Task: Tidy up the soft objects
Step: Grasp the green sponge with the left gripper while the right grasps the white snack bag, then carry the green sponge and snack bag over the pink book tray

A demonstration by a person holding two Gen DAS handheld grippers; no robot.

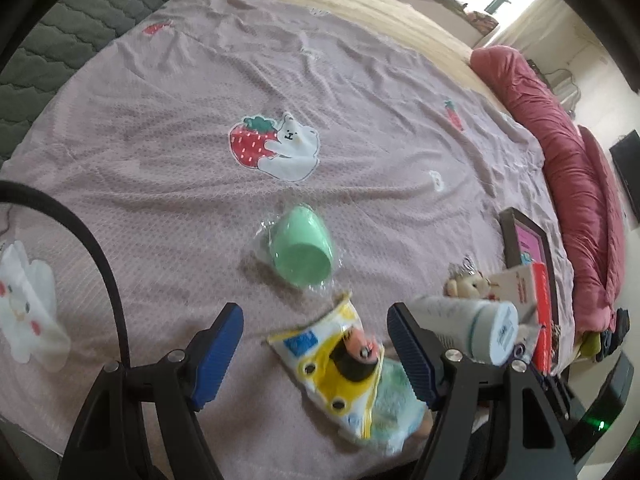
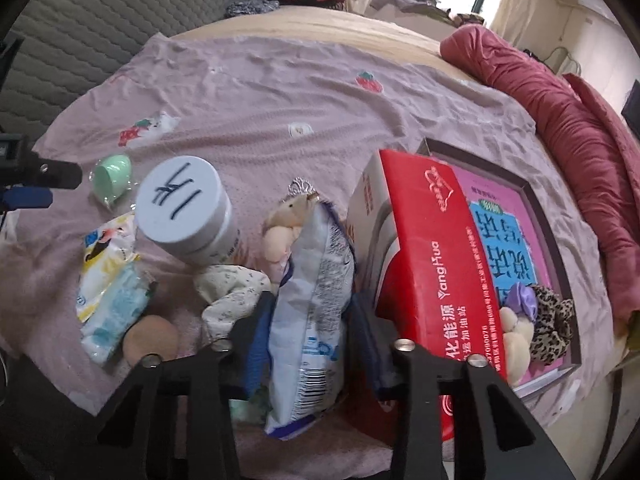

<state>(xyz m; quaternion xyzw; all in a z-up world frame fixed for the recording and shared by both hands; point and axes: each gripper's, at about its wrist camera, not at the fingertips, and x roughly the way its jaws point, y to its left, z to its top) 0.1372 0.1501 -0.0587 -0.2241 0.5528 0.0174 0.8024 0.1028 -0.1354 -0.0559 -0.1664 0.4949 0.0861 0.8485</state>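
Right tool (image 2: 306, 320) clamps a blue-and-white snack bag (image 2: 312, 312); left tool (image 1: 316, 354) hangs open.

Both blue pads of the right tool press the bag's sides on the pink bedspread (image 2: 280, 104), beside a red carton (image 2: 432, 264). Between the left tool's spread pads lies a yellow-and-white packet (image 1: 340, 364), untouched, with a green cup (image 1: 302, 252) lying beyond it.

From my right wrist cam the silver snack bag (image 2: 316, 300) covers most of both blue pads (image 2: 256, 344), so I can't see the contact itself. The red carton (image 2: 424, 264) hides half the pink-lidded box (image 2: 516, 224) behind it. On the left cam the white jar (image 1: 476, 328) is smeared with blur, and something pale blue, maybe a wipes pack (image 1: 394, 404), sits tucked under the yellow packet (image 1: 340, 364).
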